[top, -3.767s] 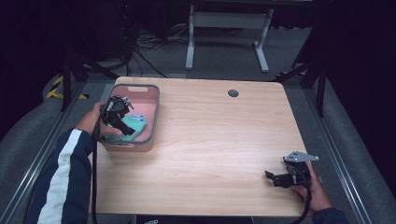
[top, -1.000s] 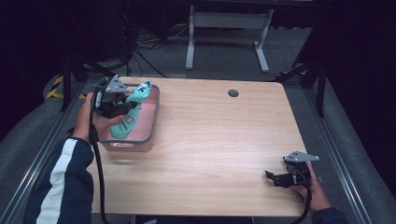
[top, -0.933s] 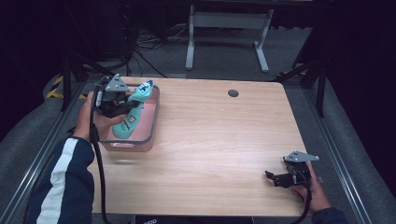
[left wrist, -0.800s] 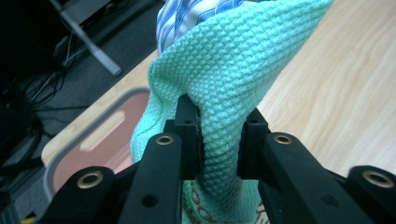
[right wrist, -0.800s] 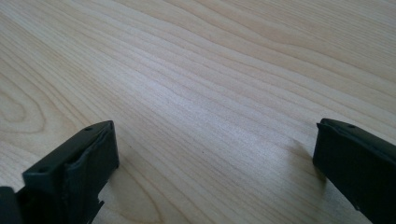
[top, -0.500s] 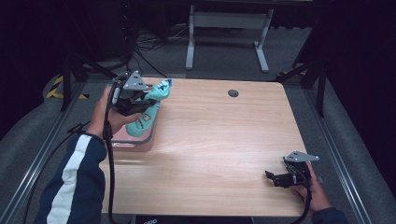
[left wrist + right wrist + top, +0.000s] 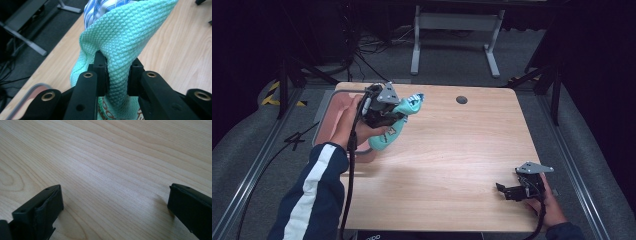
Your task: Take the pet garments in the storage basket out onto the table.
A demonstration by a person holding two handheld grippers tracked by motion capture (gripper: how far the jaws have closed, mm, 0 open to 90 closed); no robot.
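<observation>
My left gripper (image 7: 387, 116) (image 7: 117, 75) is shut on a mint-green waffle-knit cloth (image 7: 388, 134) (image 7: 120, 47), held in the air above the table's left part. A blue-and-white striped piece (image 7: 414, 100) (image 7: 100, 7) sticks out at the cloth's top. The cloth hangs down from the jaws toward the wood. My right gripper (image 7: 507, 192) (image 7: 113, 202) rests low at the table's front right corner, open, with bare wood between its jaws.
A pink bin (image 7: 332, 120) sits at the table's left edge, partly behind my left hand and forearm. A dark round hole (image 7: 461, 100) marks the back of the wooden table (image 7: 462, 150). Dark floor, cables and a metal stand lie beyond it.
The left gripper has lifted the green cloth out of the pink bin and carried it rightward over the table. The right gripper has stayed in place.
</observation>
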